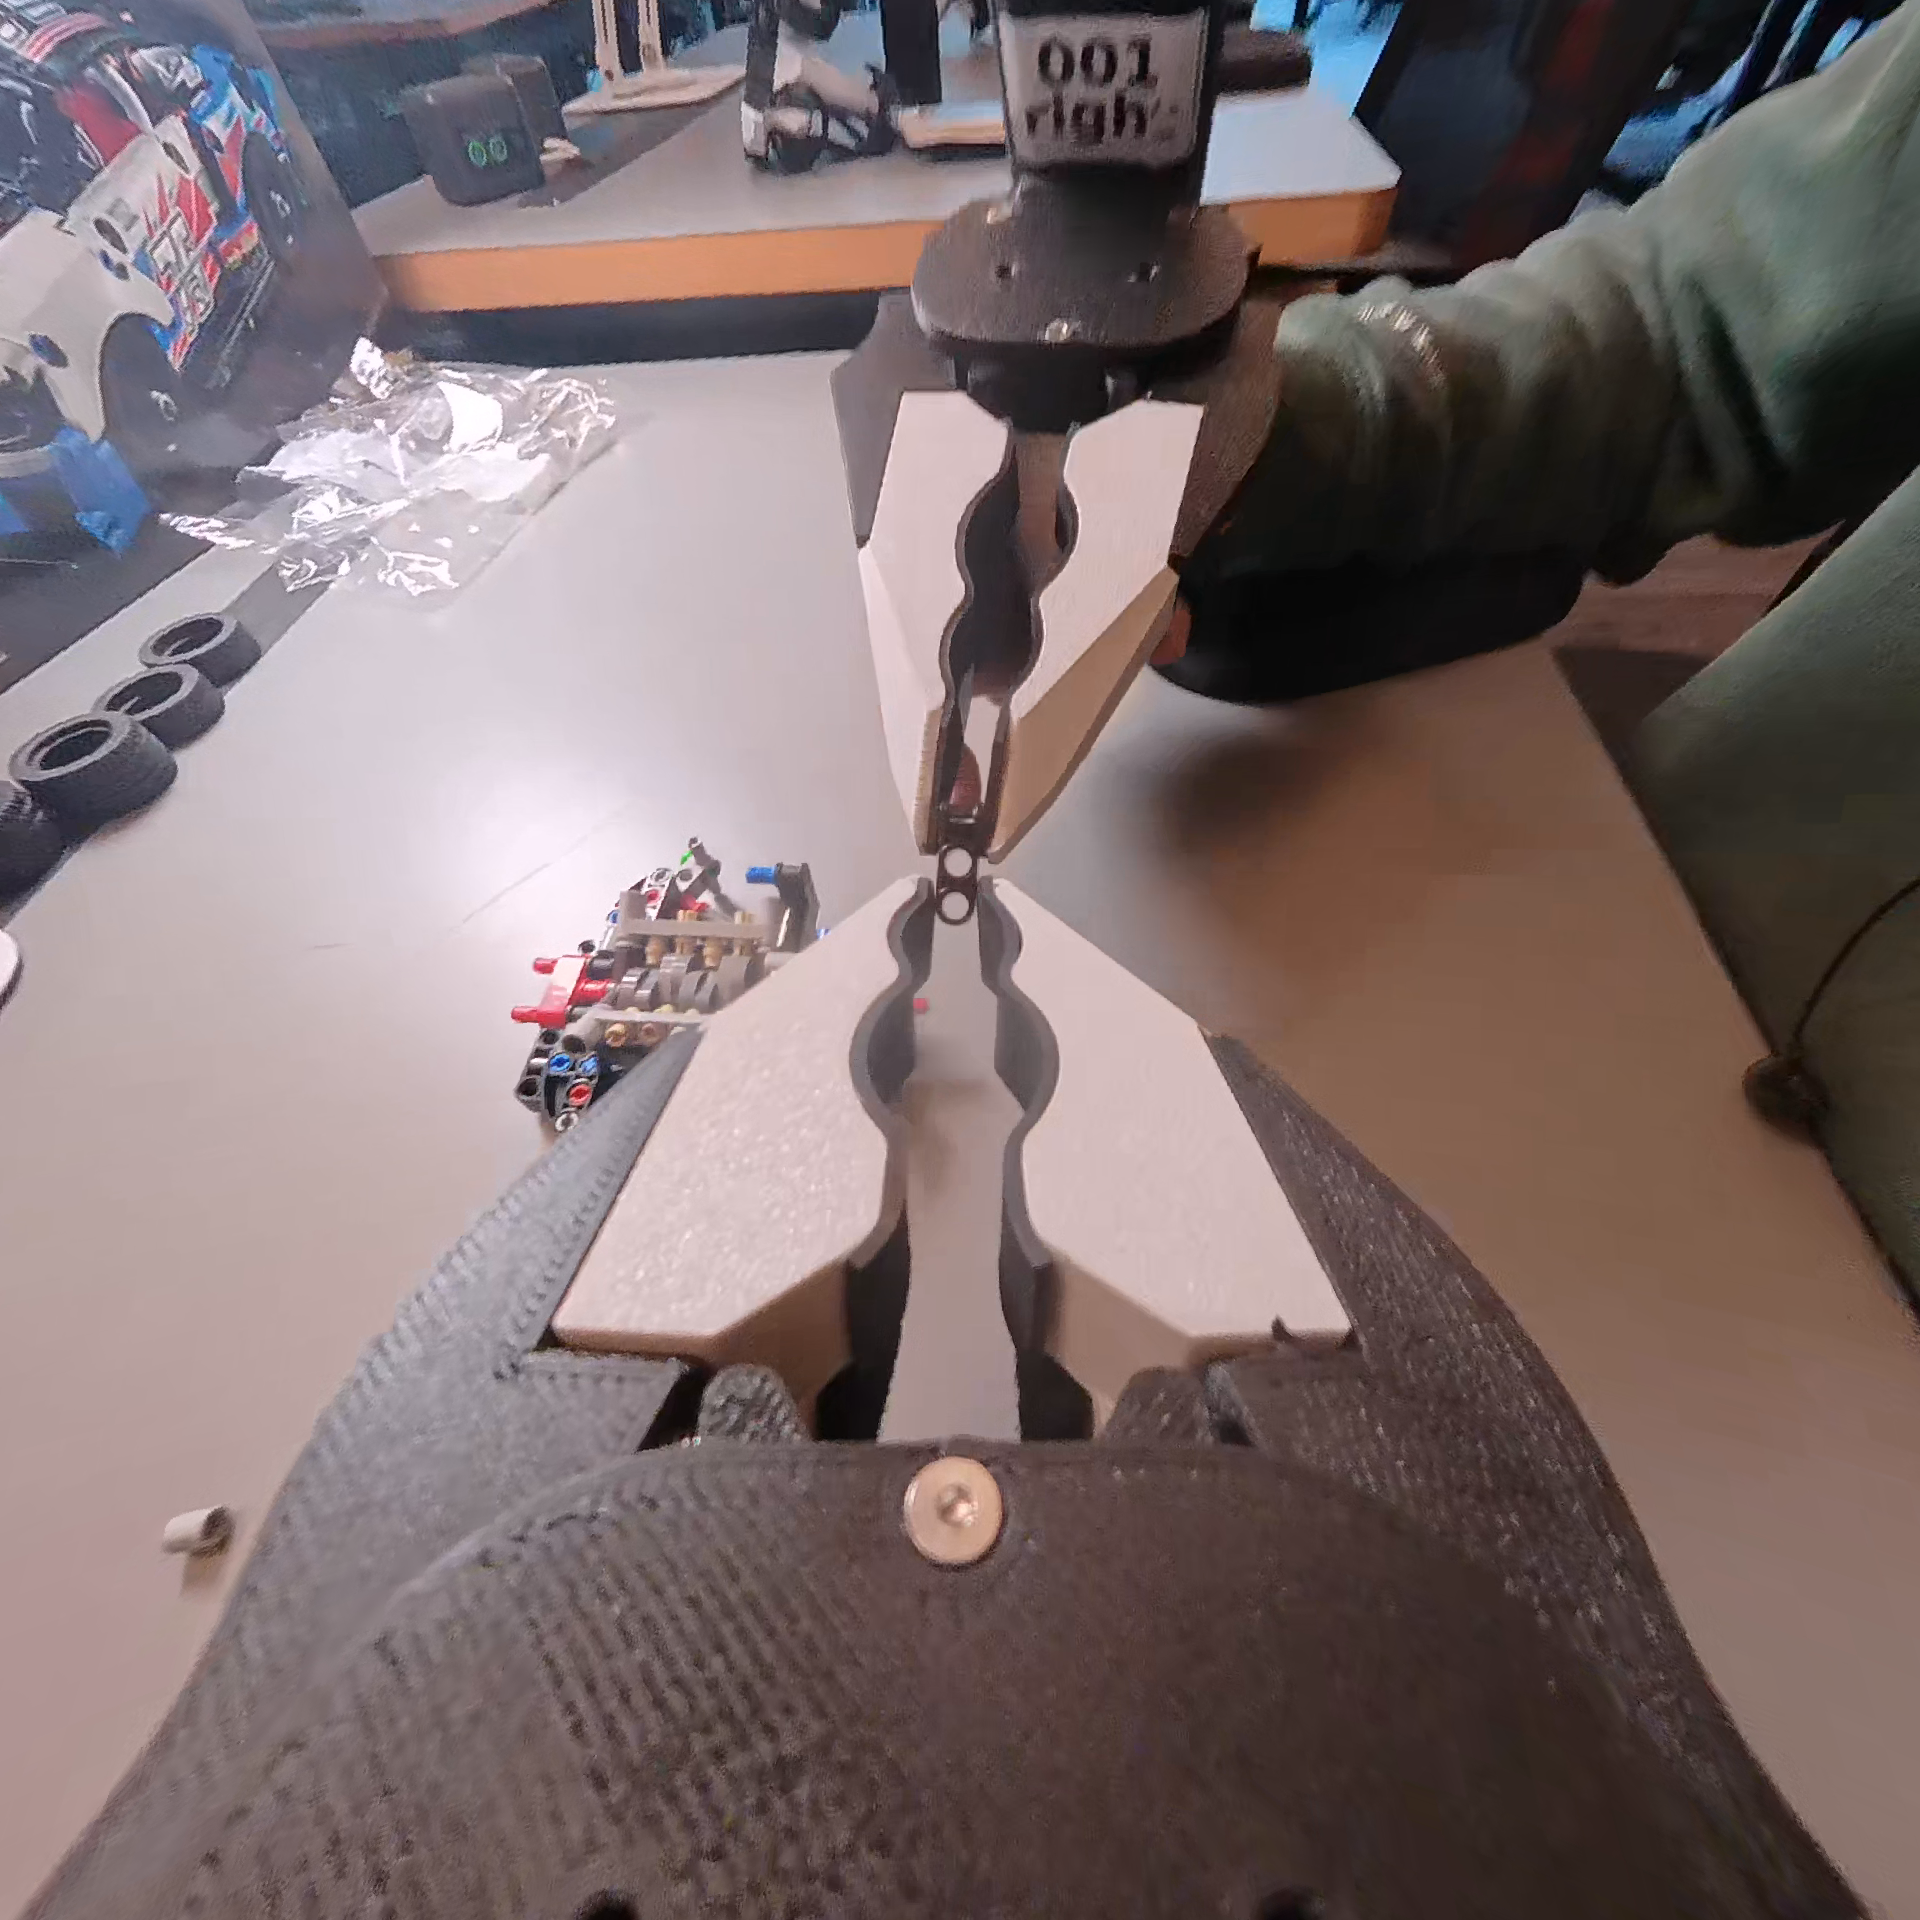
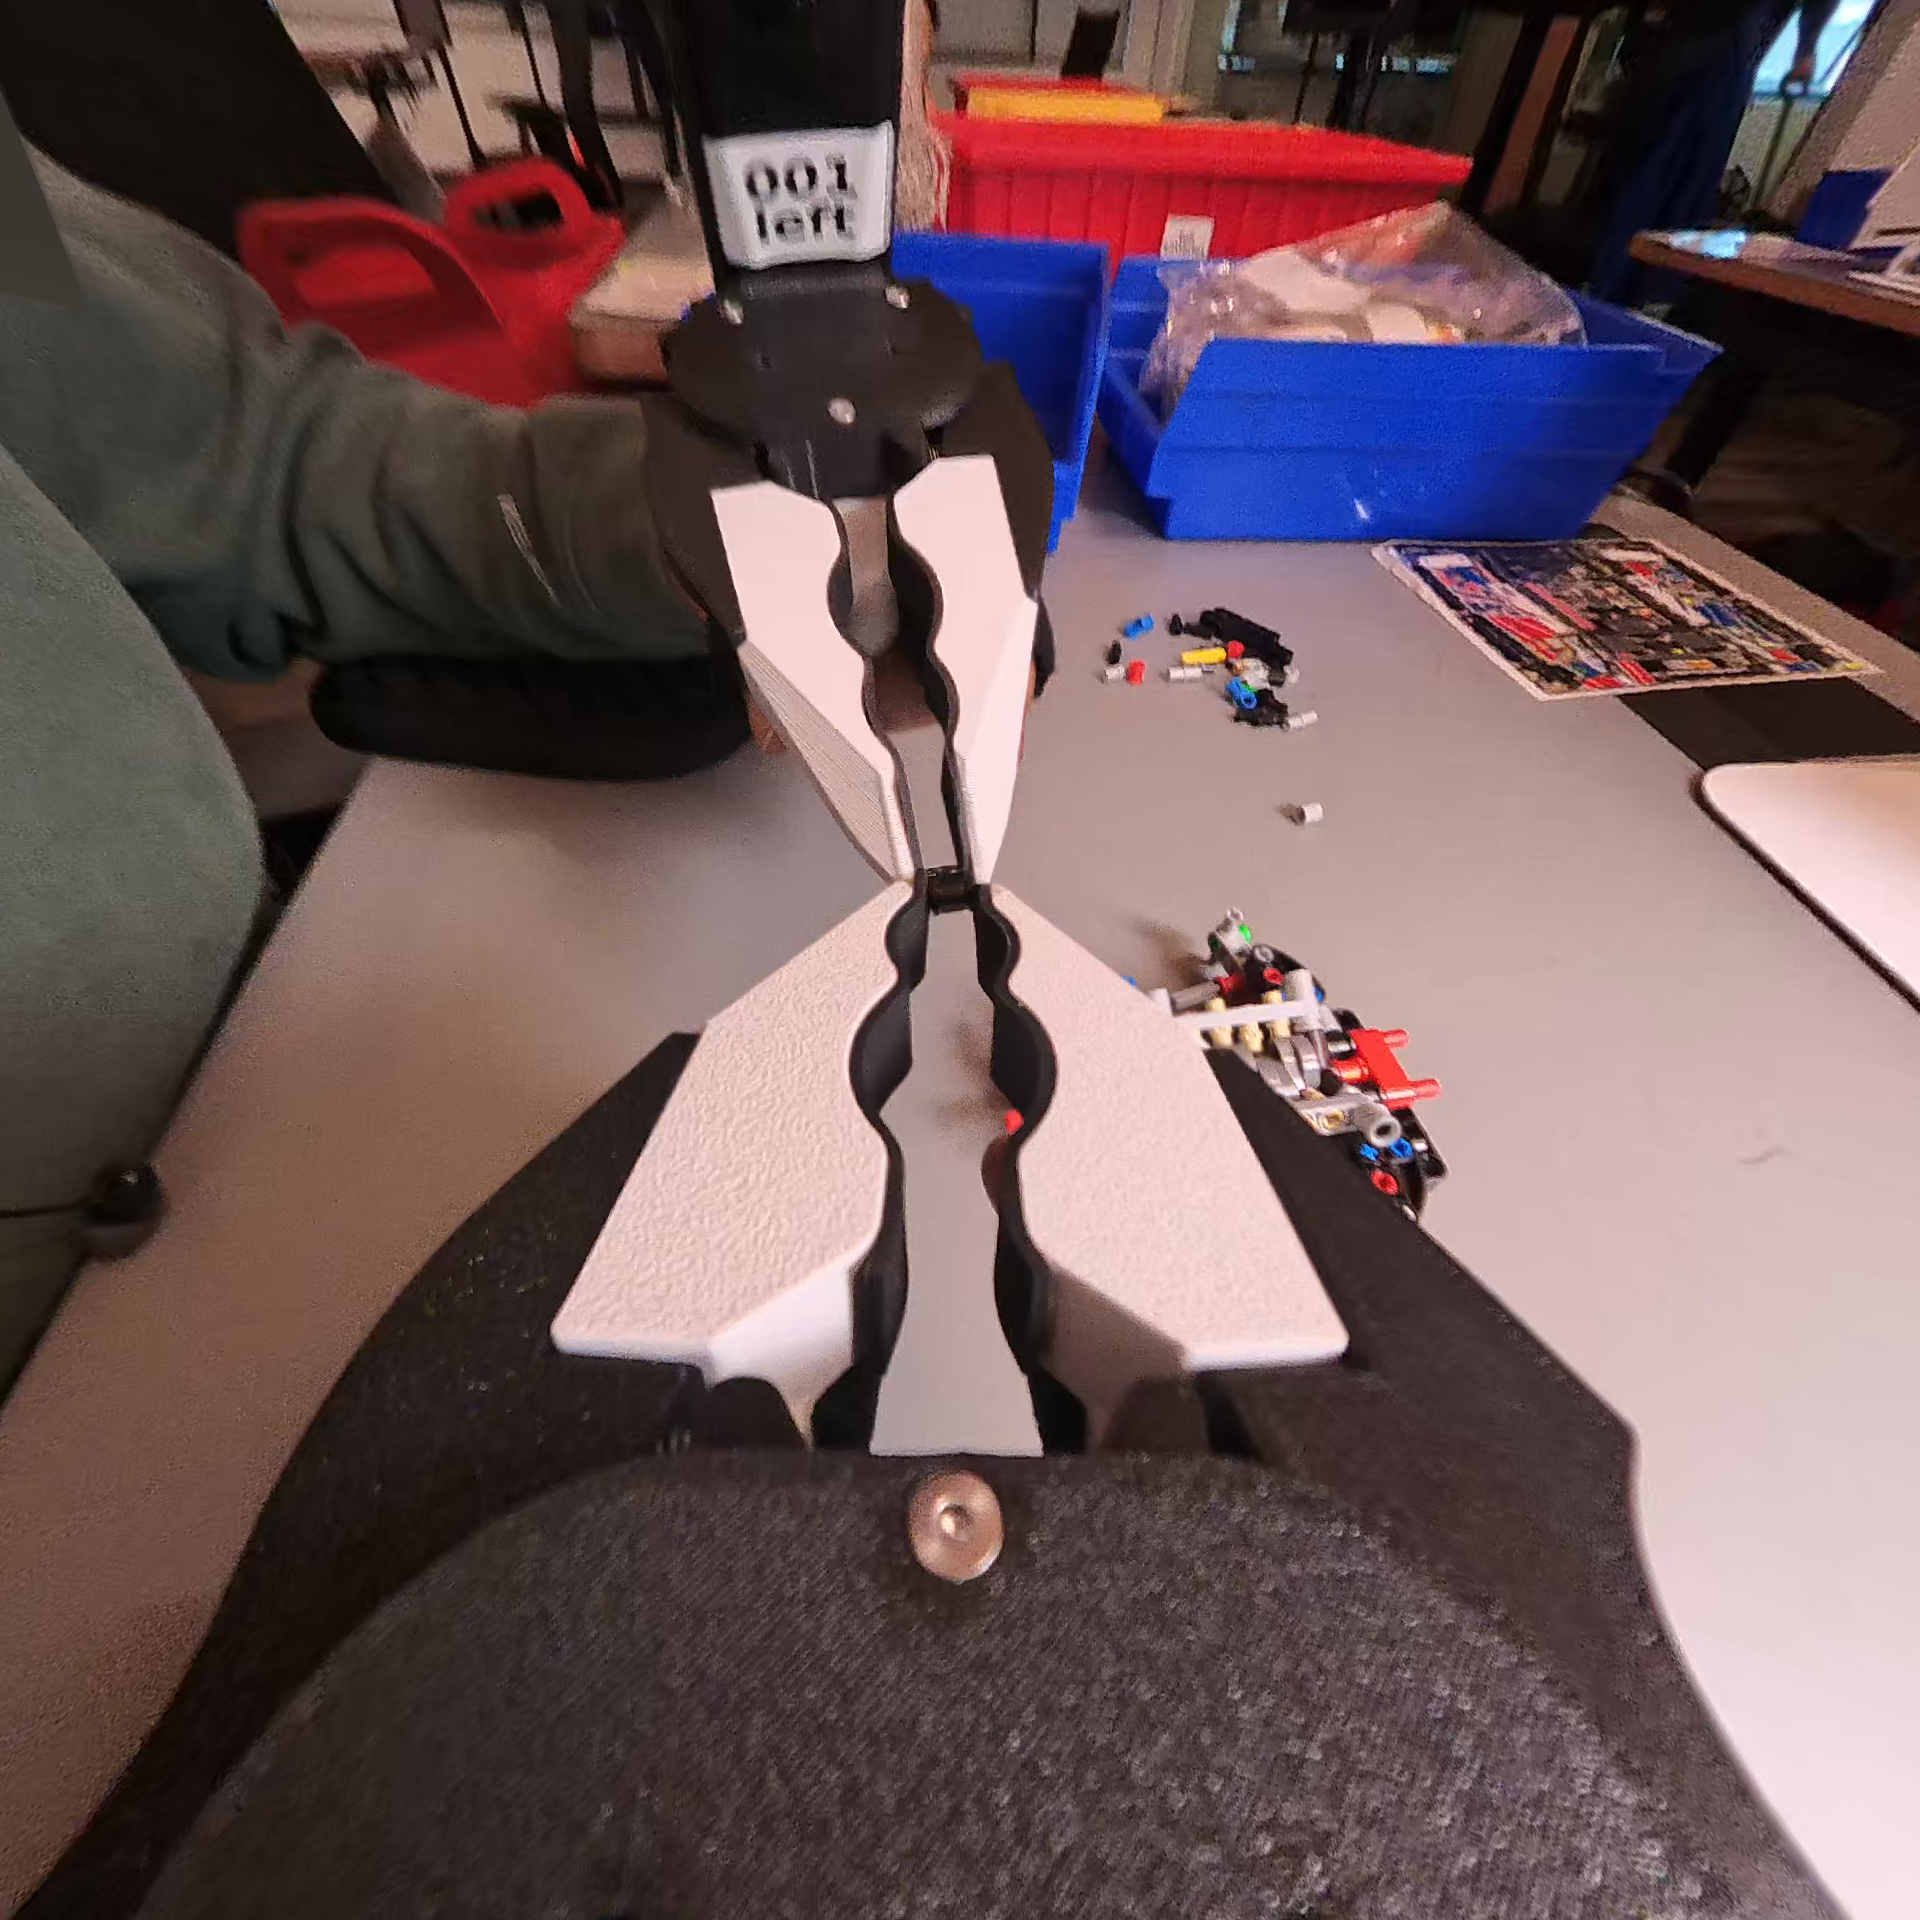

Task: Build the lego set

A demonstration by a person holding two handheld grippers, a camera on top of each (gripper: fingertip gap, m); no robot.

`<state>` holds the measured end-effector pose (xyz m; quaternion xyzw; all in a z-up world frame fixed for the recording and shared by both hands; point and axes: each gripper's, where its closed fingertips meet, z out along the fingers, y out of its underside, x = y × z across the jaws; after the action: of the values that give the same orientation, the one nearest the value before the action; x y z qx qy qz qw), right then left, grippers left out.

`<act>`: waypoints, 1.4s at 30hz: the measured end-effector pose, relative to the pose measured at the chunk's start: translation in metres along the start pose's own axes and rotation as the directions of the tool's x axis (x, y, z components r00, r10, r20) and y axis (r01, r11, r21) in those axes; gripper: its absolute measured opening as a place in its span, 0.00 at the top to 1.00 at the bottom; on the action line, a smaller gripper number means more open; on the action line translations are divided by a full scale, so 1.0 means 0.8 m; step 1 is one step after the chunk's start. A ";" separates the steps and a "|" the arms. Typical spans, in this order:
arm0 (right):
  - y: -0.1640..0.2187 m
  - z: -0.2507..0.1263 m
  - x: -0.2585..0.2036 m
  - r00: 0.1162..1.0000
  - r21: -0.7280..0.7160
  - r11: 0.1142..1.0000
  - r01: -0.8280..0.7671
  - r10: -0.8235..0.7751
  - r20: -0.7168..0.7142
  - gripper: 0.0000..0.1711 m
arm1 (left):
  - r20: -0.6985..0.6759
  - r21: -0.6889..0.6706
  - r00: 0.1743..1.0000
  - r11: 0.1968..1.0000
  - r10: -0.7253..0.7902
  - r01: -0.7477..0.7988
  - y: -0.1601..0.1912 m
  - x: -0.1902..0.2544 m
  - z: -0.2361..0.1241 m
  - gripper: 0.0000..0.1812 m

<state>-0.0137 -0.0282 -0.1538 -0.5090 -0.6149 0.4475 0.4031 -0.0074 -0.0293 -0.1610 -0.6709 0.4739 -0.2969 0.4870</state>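
Note:
A small black Lego beam with round holes (image 1: 956,864) is held in the air between both grippers, tip to tip. My left gripper (image 1: 954,906) is shut on its near end, and my right gripper (image 1: 961,829) comes from above and is shut on its far end. In the right wrist view the beam (image 2: 948,891) sits between my right gripper (image 2: 948,906) and the left gripper (image 2: 940,864). A partly built grey, black and red assembly (image 1: 665,977) lies on the table beside the grippers, and it also shows in the right wrist view (image 2: 1320,1060).
Loose small parts (image 2: 1216,665), a grey pin (image 2: 1304,812), an instruction booklet (image 2: 1621,613) and blue bins (image 2: 1382,436) lie farther on. Black tyres (image 1: 125,727), empty plastic bags (image 1: 416,468) and the set's box (image 1: 135,208) are at the left. A green-sleeved arm (image 1: 1558,395) holds the right gripper. My left and right fingertips are right by each other.

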 end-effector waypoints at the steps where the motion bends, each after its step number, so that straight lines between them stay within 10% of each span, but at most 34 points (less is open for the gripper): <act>1: 0.005 0.002 0.000 1.000 -0.034 0.999 0.018 -0.019 -0.013 0.96 | 0.013 -0.024 1.000 1.000 0.020 -0.020 0.004 -0.001 0.002 0.96; 42: 0.036 0.012 -0.008 0.998 -0.203 0.977 0.058 -0.060 -0.007 0.96 | -0.028 -0.139 0.997 0.988 0.067 -0.070 0.033 0.006 0.011 0.97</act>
<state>-0.0139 -0.0333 -0.1841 -0.5318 -0.6696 0.3670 0.3661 -0.0068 -0.0327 -0.1892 -0.6833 0.5221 -0.2538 0.4429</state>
